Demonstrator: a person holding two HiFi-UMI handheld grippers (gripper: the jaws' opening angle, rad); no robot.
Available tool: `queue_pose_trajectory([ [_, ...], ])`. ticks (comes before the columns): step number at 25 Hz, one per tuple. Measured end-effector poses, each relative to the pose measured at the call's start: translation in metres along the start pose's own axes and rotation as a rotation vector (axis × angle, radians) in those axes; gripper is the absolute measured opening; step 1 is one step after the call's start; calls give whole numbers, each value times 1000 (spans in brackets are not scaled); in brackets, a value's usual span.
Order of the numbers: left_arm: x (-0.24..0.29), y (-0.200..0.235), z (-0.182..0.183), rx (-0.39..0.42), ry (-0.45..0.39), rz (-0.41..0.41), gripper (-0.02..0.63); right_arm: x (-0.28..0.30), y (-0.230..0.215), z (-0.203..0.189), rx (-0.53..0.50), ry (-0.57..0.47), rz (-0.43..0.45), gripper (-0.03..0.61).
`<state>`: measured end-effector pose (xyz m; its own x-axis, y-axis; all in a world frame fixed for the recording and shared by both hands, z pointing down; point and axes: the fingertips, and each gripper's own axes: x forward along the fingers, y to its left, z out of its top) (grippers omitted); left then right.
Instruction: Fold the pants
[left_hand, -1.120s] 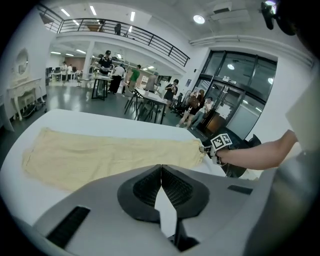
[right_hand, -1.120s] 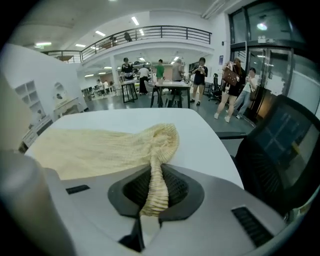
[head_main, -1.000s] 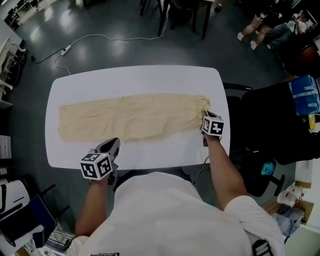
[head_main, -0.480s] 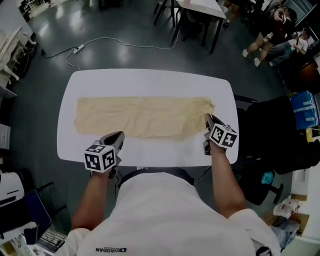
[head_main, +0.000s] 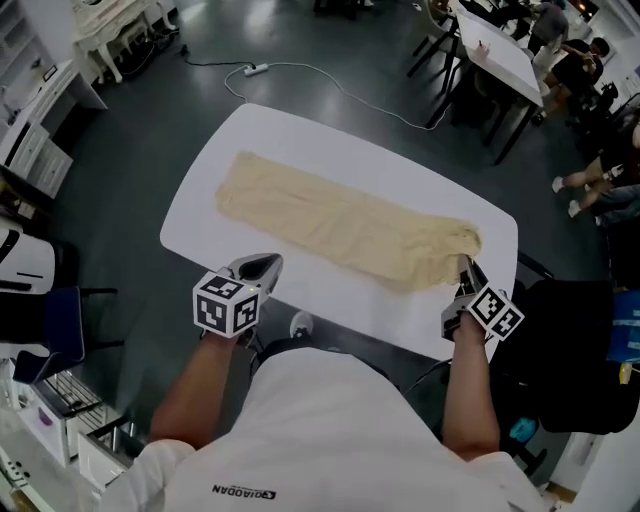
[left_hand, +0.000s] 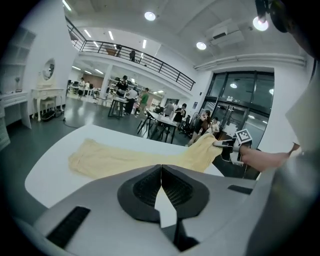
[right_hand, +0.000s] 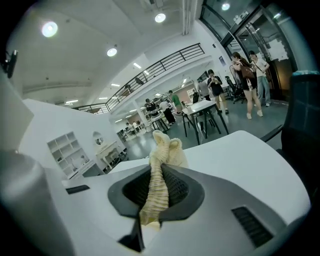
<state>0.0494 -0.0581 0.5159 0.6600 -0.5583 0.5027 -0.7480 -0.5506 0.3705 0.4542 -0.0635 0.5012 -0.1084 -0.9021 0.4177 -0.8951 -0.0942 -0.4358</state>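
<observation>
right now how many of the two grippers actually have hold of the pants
1. The right gripper is clamped on the gathered end of the pants, at the right end of the table. The left gripper is shut on nothing, by the table's near edge, off the cloth.

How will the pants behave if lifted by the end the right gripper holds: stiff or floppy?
Likely floppy: the pants lie flat and wrinkled on the table, and the end pinched in the right gripper bunches into narrow folds. Probably light, since one small pinch holds that end up. The rest would likely trail and drape.
</observation>
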Motion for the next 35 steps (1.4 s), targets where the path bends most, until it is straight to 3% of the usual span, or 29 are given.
queue_pose_trajectory([
  [6, -34, -3, -24, -105, -25, 91, 28, 0, 13, 0, 54, -17, 96, 52],
  [16, -64, -11, -59, -69, 25, 165, 28, -12, 34, -19, 96, -57, 170, 52],
  [22, -50, -2, -24, -12, 11, 133, 28, -12, 58, -10, 55, -62, 182, 54],
  [27, -43, 38, -4, 37, 17, 81, 28, 1, 89, -12, 6, -69, 146, 54],
  [35, -49, 146, 39, 88, 26, 6, 28, 40, 146, -20, 6, -113, 6, 54],
])
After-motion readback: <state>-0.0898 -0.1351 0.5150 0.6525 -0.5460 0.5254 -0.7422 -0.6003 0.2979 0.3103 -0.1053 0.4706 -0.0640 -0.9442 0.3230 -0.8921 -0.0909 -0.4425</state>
